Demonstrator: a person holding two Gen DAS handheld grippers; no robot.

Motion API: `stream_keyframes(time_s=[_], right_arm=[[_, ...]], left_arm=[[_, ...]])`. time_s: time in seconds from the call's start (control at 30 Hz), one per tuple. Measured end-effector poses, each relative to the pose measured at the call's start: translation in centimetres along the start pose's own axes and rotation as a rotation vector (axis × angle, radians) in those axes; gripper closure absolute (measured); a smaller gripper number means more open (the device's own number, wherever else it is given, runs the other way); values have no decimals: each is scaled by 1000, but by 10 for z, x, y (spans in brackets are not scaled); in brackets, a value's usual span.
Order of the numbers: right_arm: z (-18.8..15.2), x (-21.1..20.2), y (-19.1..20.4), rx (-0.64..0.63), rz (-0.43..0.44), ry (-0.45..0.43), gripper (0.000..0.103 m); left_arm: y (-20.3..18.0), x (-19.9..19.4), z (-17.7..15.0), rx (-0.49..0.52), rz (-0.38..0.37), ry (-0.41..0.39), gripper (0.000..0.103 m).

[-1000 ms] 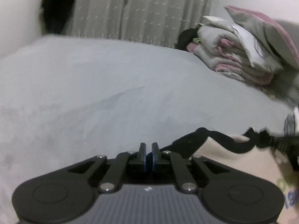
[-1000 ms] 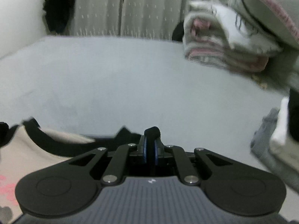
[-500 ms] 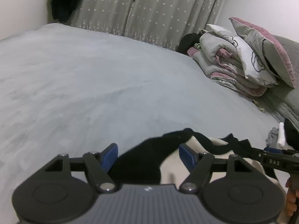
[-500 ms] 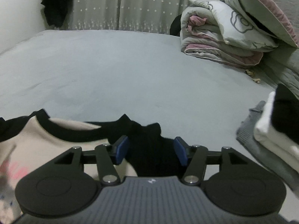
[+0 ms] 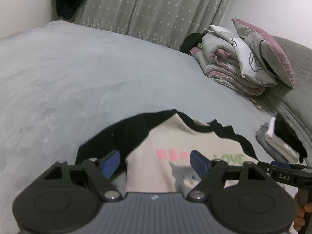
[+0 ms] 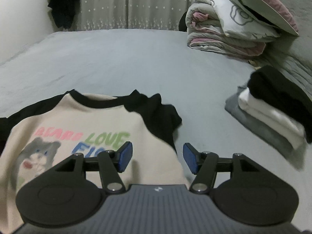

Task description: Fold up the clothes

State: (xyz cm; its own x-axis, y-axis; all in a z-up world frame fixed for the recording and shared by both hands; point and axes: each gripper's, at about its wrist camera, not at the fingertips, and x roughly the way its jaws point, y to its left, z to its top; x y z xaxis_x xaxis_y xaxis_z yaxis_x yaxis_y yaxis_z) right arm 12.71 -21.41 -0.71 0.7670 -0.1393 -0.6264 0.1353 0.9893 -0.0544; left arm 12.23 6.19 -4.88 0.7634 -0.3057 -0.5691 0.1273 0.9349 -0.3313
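A cream T-shirt (image 6: 93, 124) with black sleeves and black collar lies flat on the grey bed (image 6: 136, 58), its front up, showing a grey cat and coloured words. To its right, well apart, a stack of folded clothes (image 6: 273, 115) rests: grey below, white between, black on top.

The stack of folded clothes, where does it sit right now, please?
In the right wrist view, the stack of folded clothes lies on the bed, right of the cat shirt.

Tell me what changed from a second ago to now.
Both grippers let go of the shirt: left gripper and right gripper jaws have just been opening, and both pulled back. The shirt now lies flat on the bed. The folded stack stayed put.
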Motion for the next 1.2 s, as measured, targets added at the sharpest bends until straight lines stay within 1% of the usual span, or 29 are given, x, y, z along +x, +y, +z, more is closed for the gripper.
stream_keyframes(time_s=[0.13, 0.27, 0.43, 0.5, 0.6, 0.63, 0.67, 0.77, 0.8, 0.83, 0.87, 0.9, 0.93, 0.97, 1.0, 1.07, 1.1, 1.2], right_arm=[[-13, -23, -4, 15, 14, -1, 42], [-28, -42, -14, 33, 37, 8, 42], [-51, -62, -28, 67, 92, 46, 42], [-62, -67, -34, 81, 118, 69, 42], [-83, -69, -43, 136, 196, 113, 42], [-90, -68, -45, 146, 207, 133, 42], [-95, -66, -44, 143, 197, 166, 42], [-102, -70, -39, 99, 211, 147, 43], [-105, -70, -40, 100, 220, 140, 44], [-107, -71, -42, 105, 227, 133, 51], [-110, -71, -44, 104, 233, 123, 61], [-112, -72, -47, 103, 239, 112, 65], [-114, -73, -48, 102, 248, 98, 76], [-114, -75, -49, 89, 240, 85, 89], [-114, -78, -50, 77, 232, 72, 91], [-110, -85, -50, 39, 171, 47, 92], [-108, -89, -51, 22, 136, 34, 92], [-104, -90, -66, 39, 55, 28, 93]], left_arm=[[1, -18, -19, -41, -5, 41, 23], [3, -33, -45, -65, -18, 105, 23], [10, -49, -76, -106, -75, 180, 24], [12, -52, -85, -119, -99, 186, 25], [11, -54, -96, -126, -132, 178, 25], [10, -55, -98, -128, -141, 176, 25], [10, -57, -101, -124, -150, 175, 25], [12, -64, -108, -115, -177, 175, 28], [13, -67, -111, -114, -184, 176, 29], [15, -71, -113, -115, -194, 178, 29], [17, -74, -115, -116, -204, 180, 31], [18, -76, -117, -118, -213, 184, 36], [20, -78, -118, -116, -222, 191, 39], [22, -80, -120, -114, -232, 198, 48], [24, -81, -121, -117, -236, 202, 54], [29, -82, -123, -125, -243, 210, 58], [30, -83, -123, -132, -247, 212, 58], [31, -83, -122, -143, -252, 217, 58]])
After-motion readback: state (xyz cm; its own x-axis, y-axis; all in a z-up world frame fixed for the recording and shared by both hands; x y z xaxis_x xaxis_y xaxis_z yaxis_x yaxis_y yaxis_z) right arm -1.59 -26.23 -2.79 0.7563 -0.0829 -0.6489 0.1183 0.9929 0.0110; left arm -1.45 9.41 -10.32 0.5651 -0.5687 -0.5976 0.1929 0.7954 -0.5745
